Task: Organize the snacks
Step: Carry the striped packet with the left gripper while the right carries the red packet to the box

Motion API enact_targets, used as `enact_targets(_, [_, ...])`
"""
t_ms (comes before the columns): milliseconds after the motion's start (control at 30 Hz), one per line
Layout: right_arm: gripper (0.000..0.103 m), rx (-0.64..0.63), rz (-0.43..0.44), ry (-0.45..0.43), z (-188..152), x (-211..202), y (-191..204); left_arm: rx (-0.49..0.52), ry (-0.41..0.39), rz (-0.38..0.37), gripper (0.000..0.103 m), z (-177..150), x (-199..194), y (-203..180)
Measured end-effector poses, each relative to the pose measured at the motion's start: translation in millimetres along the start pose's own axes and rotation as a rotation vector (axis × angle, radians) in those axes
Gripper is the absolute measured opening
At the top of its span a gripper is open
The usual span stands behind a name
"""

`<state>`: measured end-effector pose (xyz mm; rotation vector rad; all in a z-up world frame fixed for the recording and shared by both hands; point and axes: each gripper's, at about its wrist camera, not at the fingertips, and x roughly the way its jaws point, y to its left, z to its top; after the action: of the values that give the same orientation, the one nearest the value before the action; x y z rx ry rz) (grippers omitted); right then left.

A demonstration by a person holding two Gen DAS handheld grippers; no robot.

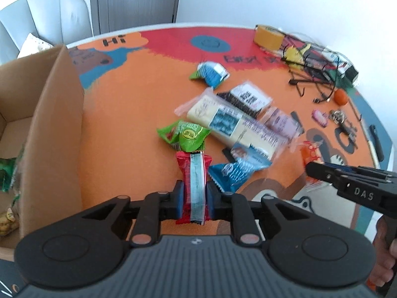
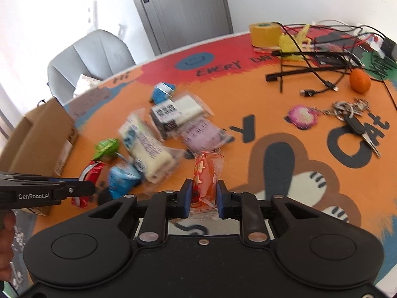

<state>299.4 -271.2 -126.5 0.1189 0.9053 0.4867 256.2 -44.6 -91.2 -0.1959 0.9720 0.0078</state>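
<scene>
left gripper: clamped on a red snack packet with a pale blue-white strip down its middle, pads pressing both sides, packet sitting at the near edge of the table mat
right gripper: squeezed onto an orange snack packet in clear wrap with a red and yellow pattern, right at the mat's near edge
writing on the tools: "DAS" on the right one as seen from the left wrist view, "GenRobot.AI" on the left one seen from the right wrist view
rest of the snacks: green packet just beyond the red one, blue packet beside it on the right, long cream-coloured bar in clear wrap, dark packet with a white label, pale purple packet, and a blue-green packet farther back. Label print is too blurry to read
cardboard box: on the left of the mat, flap up, a green packet and something yellowish already inside
mat text: "Hi", "EVERY DA..." and "CAT" are readable, plus a smiley on a blue blob
other junk: yellow tape roll, tangled cables, small orange, keys with a pink keychain
background: grey chair, grey door
</scene>
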Motion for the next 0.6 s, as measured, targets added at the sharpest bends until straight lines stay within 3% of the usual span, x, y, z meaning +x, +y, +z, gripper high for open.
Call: enact_targets(600, [0.021, -0.091, 0.174, -0.049, 27.6, -5.2, 76.5, -0.057, -0.130, 0.017, 0.018, 17.0, -70.4, 38.9])
